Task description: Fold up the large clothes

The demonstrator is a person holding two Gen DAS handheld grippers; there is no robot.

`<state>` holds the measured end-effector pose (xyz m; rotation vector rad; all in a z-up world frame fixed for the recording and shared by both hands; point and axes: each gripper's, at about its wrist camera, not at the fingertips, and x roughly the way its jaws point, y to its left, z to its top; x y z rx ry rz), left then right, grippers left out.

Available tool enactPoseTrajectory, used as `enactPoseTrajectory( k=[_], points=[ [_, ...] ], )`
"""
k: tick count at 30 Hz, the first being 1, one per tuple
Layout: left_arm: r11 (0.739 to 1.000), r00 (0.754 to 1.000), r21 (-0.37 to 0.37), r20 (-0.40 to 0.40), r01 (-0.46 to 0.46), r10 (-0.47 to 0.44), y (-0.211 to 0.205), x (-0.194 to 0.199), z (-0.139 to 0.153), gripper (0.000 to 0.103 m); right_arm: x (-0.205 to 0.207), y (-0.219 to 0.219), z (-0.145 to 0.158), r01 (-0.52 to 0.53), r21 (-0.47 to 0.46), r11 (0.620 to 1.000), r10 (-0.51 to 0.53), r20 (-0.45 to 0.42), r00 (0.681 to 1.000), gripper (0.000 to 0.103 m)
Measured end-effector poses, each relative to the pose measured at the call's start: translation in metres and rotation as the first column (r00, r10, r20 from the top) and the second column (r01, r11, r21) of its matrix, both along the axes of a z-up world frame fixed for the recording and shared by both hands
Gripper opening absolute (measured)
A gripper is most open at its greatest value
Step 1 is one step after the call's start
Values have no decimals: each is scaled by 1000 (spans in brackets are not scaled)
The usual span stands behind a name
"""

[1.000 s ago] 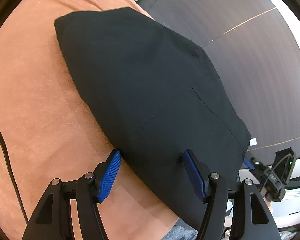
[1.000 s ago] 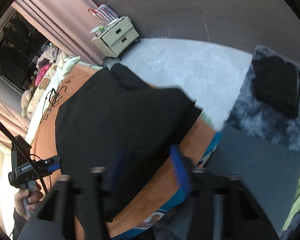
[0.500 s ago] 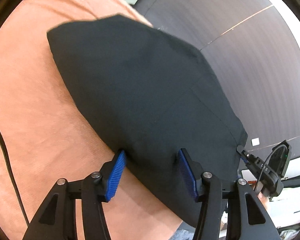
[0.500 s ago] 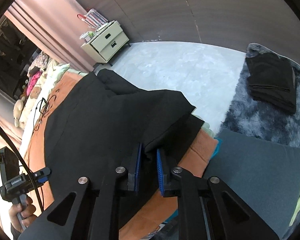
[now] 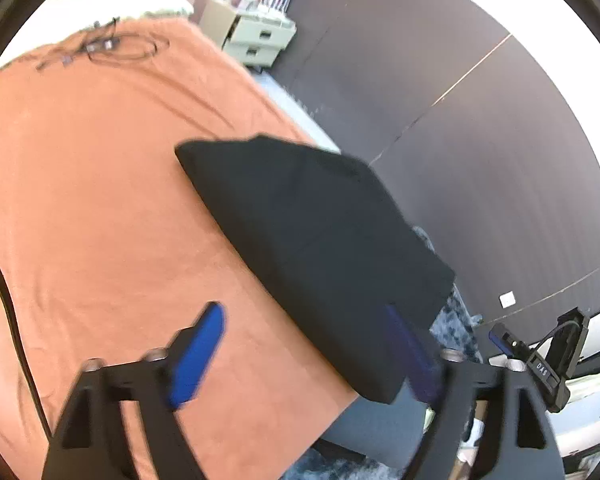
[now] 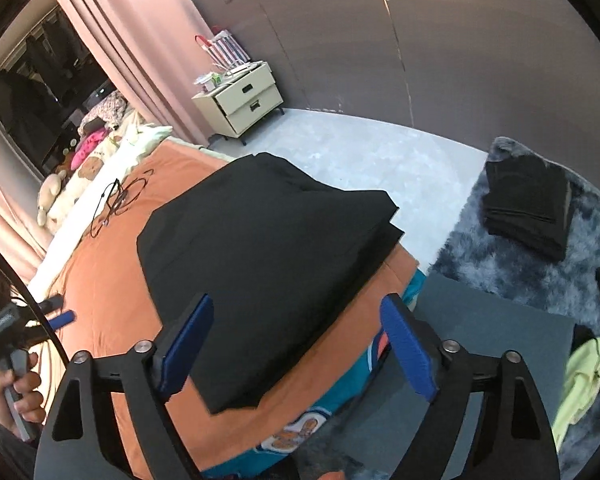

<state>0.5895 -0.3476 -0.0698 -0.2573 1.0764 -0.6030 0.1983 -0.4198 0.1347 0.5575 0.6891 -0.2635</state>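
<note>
A folded black garment [image 5: 320, 240] lies on the orange bed cover [image 5: 100, 200] near the bed's corner; in the right wrist view the same garment [image 6: 268, 248] has its layered edge toward the floor. My left gripper [image 5: 304, 344] hovers above and short of the garment's near edge, its jaws opening wide, nothing between its blue pads. My right gripper [image 6: 300, 344] also hangs above the garment's near corner, jaws opening, pads clear of the cloth. The left gripper [image 6: 56, 316], held in a hand [image 6: 16, 392], shows at the far left of the right wrist view.
A stack of folded black clothes [image 6: 528, 204] sits on a grey shaggy rug [image 6: 540, 280] beside the bed. A cream bedside drawer unit [image 6: 244, 100] stands by the wall. Cables [image 6: 116, 196] lie on the bed cover; pillows and soft toys [image 6: 84, 164] are beyond them.
Both grippers let go of the black garment, opened wide and lifted up and back from it. The garment now lies folded flat on the bed.
</note>
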Motion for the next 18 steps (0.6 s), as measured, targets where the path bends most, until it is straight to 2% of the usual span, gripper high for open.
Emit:
enactPoseTrajectory(
  k=[2,7,13,18],
  points=[
    [1000,999,1,37,-4,4,7,-13,15,102,-13,12,7,-2,-14,1000,2,11,1000,89],
    [1000,994,-8,107,23,-22,22,-48,45,103,-38,36,24,-16,-58,998,19,49,999,103],
    [1000,987,-19,160,10,-7,53,-87,72,103,-64,59,27,-33,-83,996,38,67,997,103],
    [1000,969,4,245,-13,12,81,-128,93,102,-91,80,31,-29,-108,994,39,96,995,103]
  ],
)
